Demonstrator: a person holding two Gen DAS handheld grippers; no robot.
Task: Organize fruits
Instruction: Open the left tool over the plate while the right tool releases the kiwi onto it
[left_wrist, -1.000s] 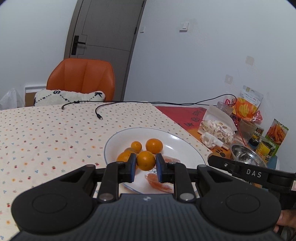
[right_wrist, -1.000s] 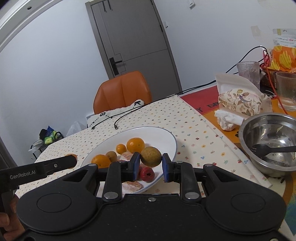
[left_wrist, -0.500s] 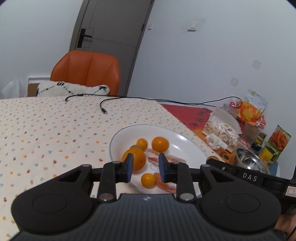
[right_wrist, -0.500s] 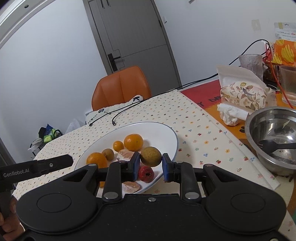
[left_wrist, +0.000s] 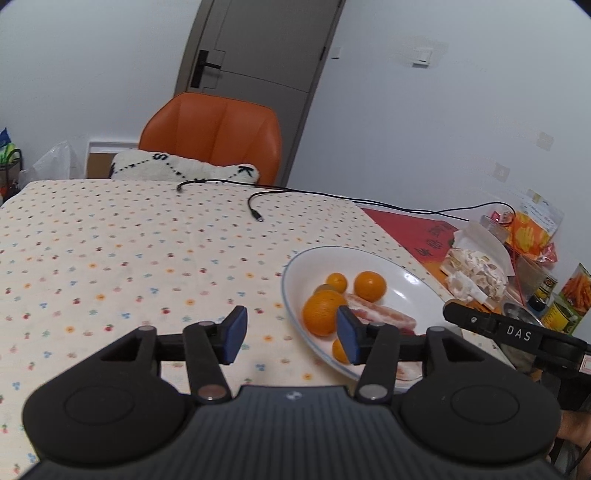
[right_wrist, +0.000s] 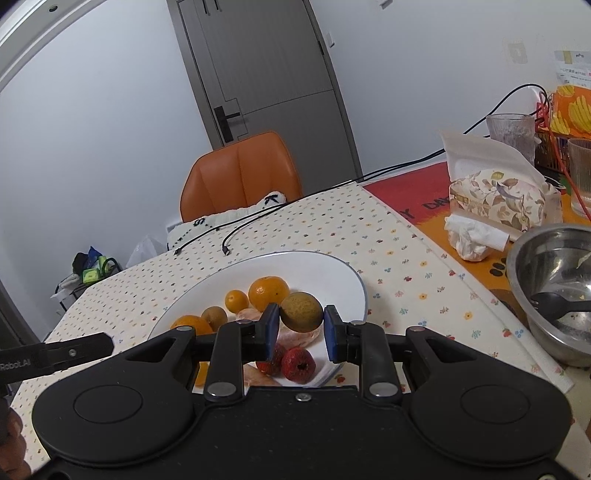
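The tablecloth (left_wrist: 110, 258) was cream with tiny multicolored flower dots. The plate (right_wrist: 332, 273) was white with a thin blue rim, holding bright orange citrus (right_wrist: 267, 292), a brownish-green fruit (right_wrist: 301, 312) and a red berry (right_wrist: 297, 365). Chair (left_wrist: 218, 136) at upper center was orange, door (right_wrist: 266, 66) grey. Both grippers were black with blue pads (left_wrist: 236, 332).
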